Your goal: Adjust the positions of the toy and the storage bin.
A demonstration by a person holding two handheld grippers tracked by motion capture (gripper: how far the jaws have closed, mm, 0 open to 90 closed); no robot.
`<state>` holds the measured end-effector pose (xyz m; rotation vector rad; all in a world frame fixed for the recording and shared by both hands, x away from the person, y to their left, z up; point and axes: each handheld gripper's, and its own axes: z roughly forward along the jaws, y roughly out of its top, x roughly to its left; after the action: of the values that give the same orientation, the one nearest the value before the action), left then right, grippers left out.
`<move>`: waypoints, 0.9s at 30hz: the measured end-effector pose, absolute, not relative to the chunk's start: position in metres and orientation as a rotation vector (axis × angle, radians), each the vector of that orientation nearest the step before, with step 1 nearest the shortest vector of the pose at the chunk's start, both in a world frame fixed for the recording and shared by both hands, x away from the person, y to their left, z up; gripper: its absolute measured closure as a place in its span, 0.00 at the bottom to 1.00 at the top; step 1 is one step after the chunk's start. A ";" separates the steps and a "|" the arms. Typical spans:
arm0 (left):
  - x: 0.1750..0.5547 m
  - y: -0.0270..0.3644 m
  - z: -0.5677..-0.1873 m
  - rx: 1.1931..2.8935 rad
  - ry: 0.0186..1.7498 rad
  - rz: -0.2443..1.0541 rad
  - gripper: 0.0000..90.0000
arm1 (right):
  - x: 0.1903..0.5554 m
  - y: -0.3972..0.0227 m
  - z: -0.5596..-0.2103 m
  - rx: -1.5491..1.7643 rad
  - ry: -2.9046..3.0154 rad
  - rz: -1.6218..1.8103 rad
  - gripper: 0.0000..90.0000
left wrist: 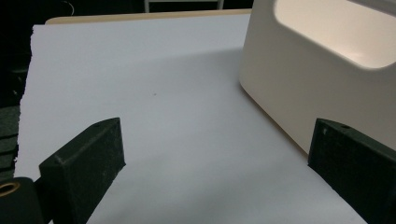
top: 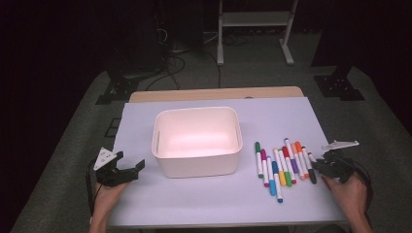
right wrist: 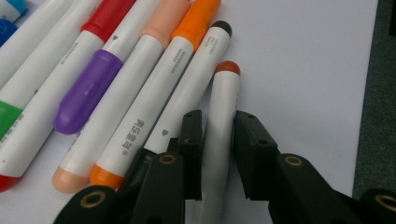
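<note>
One claw [right wrist: 218, 154] grips red-tipped marker [right wrist: 223, 116].

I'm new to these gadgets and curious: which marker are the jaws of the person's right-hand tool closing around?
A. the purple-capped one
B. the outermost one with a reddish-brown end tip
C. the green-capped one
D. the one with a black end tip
B: in the right gripper view, the right gripper has its jaws on either side of the marker with the reddish-brown tip, at the edge of the row, beside the black-tipped marker.
</note>
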<state>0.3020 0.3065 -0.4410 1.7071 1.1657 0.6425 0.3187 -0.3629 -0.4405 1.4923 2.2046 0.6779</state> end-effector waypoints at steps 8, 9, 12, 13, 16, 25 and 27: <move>0.302 0.309 -0.439 1.681 1.166 0.645 0.03 | 0.319 -0.365 -0.441 1.504 2.200 0.688 0.82; 0.302 0.310 -0.439 1.683 1.168 0.644 0.03 | 0.319 -0.365 -0.441 1.509 2.198 0.692 0.82; 0.303 0.308 -0.440 1.689 1.170 0.636 0.03 | 0.318 -0.368 -0.441 1.518 2.194 0.698 0.84; 0.304 0.308 -0.440 1.691 1.166 0.640 0.03 | 0.318 -0.368 -0.440 1.523 2.194 0.700 0.84; 0.304 0.306 -0.439 1.692 1.164 0.641 0.03 | 0.318 -0.368 -0.441 1.515 2.200 0.694 0.83; 0.303 0.308 -0.439 1.687 1.164 0.636 0.03 | 0.320 -0.374 -0.442 1.534 2.209 0.746 0.84; 0.303 0.308 -0.439 1.683 1.166 0.634 0.03 | 0.319 -0.379 -0.442 1.566 2.203 0.801 0.84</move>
<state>0.3033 0.3083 -0.4393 1.6833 1.1658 0.6341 0.3194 -0.3794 -0.4415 1.5661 2.2028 0.8015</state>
